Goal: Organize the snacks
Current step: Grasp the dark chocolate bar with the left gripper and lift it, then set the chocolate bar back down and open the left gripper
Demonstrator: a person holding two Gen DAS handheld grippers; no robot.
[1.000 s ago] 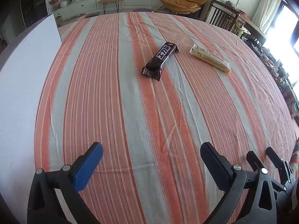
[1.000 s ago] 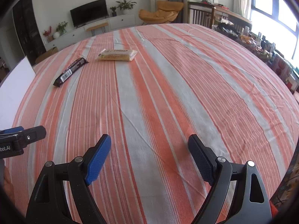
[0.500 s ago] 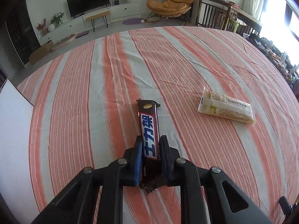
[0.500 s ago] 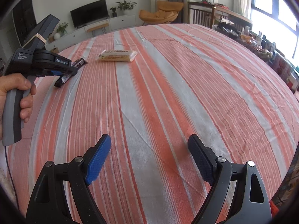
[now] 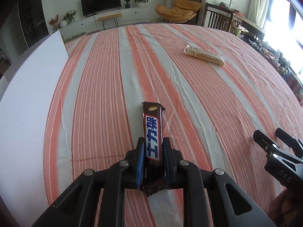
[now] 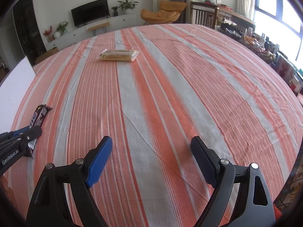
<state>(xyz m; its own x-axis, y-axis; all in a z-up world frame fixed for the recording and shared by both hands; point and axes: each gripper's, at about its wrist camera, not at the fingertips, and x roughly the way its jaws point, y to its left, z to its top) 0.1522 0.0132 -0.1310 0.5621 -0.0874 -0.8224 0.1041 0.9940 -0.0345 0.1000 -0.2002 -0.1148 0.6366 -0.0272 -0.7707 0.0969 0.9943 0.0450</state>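
My left gripper point(image 5: 152, 147) is shut on a dark brown chocolate bar point(image 5: 153, 132) with a blue and white label, gripping its near half just above the striped tablecloth. The bar point(image 6: 38, 116) and the left gripper point(image 6: 28, 135) also show at the left edge of the right wrist view. A pale yellow wrapped snack point(image 5: 204, 54) lies on the cloth farther off to the right; in the right wrist view it point(image 6: 119, 55) lies far ahead. My right gripper point(image 6: 151, 151) is open and empty above the cloth; it shows at the right edge of the left wrist view point(image 5: 272, 140).
The table wears an orange and grey striped cloth point(image 5: 106, 87). A white board point(image 5: 24, 98) lies along the table's left side and shows in the right wrist view point(image 6: 15, 79). Chairs point(image 5: 219, 19) and a cluttered side table stand beyond the far right edge.
One second ago my left gripper was open, far from the bar. It closed on the bar and has since carried it back toward the near edge. The right gripper has not moved.
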